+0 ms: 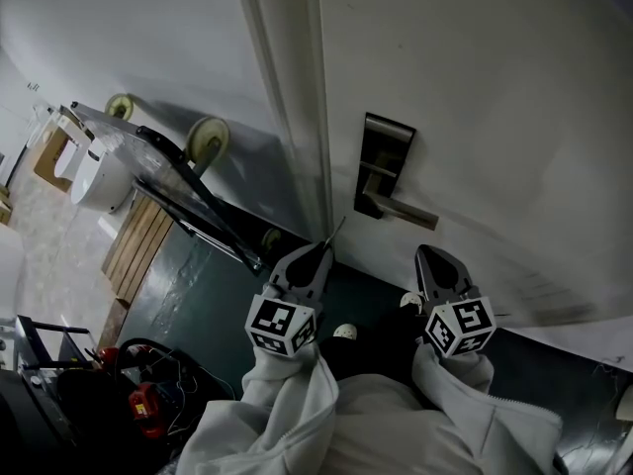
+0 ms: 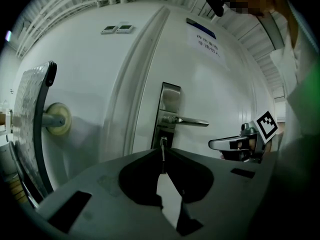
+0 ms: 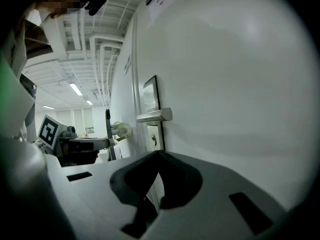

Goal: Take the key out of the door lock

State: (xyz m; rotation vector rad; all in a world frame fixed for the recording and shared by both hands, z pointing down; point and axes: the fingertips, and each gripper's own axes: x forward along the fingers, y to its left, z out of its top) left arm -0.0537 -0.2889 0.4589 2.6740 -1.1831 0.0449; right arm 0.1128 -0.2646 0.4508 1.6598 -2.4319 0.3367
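Silver: one key (image 2: pixel 163 142) pinched in left gripper (image 2: pixel 162 153), one door handle (image 2: pixel 189 120).

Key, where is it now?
In the left gripper view, the key sits pinched in the closed tips of the left hand-held gripper, below the door's lever handle, in front of the lock plate.

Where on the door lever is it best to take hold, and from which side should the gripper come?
Probably the door lever, on its straight bar near the free end, away from the lock plate. Come from the front, one jaw above and one below: the bar lies level, slim, and stands off the door.
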